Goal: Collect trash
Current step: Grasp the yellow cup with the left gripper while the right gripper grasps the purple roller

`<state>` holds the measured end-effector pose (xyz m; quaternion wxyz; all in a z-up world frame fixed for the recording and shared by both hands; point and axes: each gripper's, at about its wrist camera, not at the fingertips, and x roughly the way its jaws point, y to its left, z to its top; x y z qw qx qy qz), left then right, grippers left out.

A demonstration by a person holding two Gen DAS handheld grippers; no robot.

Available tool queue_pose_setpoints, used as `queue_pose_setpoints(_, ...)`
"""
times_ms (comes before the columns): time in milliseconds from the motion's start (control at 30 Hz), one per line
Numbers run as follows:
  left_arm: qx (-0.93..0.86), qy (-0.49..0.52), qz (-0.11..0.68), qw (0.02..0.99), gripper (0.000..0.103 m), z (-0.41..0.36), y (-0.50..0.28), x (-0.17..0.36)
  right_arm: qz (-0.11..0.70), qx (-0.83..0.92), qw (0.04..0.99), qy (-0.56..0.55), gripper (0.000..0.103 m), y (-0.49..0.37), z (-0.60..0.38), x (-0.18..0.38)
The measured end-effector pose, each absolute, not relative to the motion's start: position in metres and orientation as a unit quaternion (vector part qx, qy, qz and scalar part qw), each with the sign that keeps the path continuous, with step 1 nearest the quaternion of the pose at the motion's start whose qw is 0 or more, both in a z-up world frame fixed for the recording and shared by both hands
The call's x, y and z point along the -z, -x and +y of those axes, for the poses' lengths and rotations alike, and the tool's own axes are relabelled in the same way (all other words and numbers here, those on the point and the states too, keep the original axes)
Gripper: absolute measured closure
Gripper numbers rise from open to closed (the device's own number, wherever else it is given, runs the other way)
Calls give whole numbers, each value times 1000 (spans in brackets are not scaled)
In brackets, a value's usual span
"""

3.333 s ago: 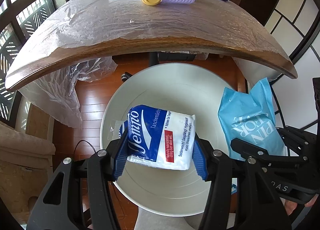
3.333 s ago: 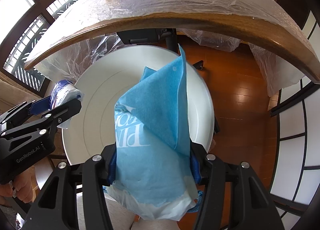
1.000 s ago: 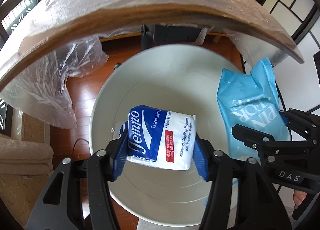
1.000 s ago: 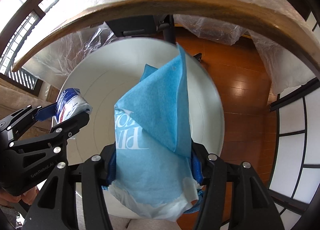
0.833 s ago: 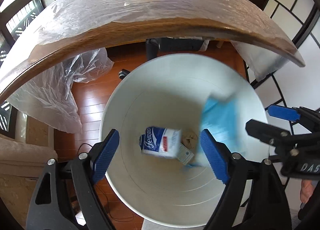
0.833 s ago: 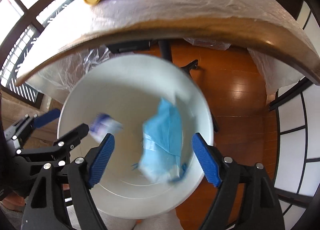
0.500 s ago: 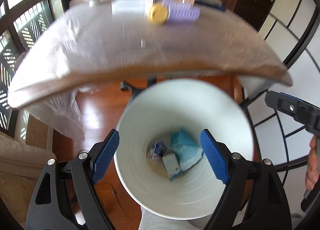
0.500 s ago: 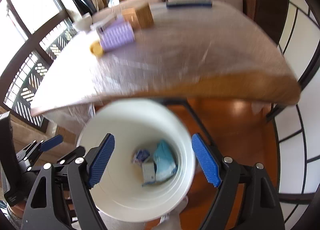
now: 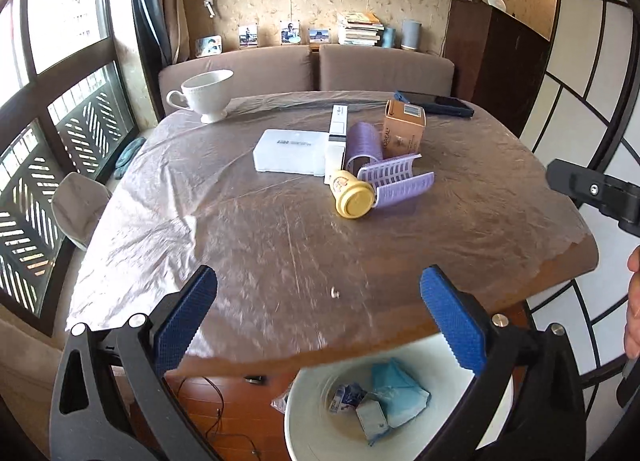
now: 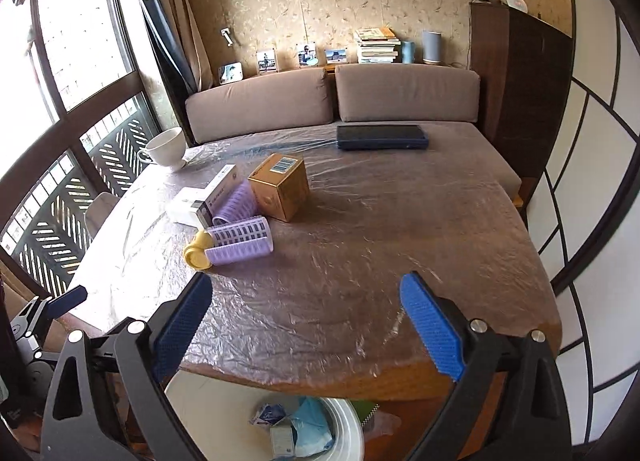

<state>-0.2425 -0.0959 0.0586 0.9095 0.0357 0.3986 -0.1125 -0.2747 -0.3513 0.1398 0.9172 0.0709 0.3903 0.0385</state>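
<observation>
We look over the plastic-covered wooden table [image 9: 280, 229], with the white bin [image 9: 308, 421] on the floor below its near edge. Our left gripper [image 9: 318, 317] and right gripper [image 10: 304, 325] both hover above that edge, blue pads spread wide with nothing between them. In the bin lie the blue bag [image 9: 396, 389], the tissue packet [image 9: 344, 397] and a small carton [image 9: 370, 417]. On the table sit a brown box [image 10: 280, 189], purple curlers [image 10: 240, 241] and a yellow lid [image 10: 194, 255].
</observation>
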Motion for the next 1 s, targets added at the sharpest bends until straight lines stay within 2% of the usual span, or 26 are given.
queue_pose_setpoints(200,134,-30,405,904,3,-102,207,-50,422,-61,900,-92,12,231,-327,-120)
queue_pose_setpoints(267,138,-34,410,901,13,-105,195,-46,435,-69,892,-97,15,217,-319,-111)
queue_pose_setpoints(333,143,-35,415,898,17,-107,187,-42,447,-75,886,-96,16,203,-310,-104)
queue_pose_setpoints(567,156,-31,419,894,17,-108,173,-34,468,-84,875,-88,17,166,-285,-90)
queue_pose_setpoints(700,159,-31,423,892,17,-105,167,-31,480,-87,870,-77,27,153,-273,-82)
queue_pose_setpoints(1000,172,-23,431,885,18,-107,154,-28,497,-95,859,-75,33,138,-269,-67)
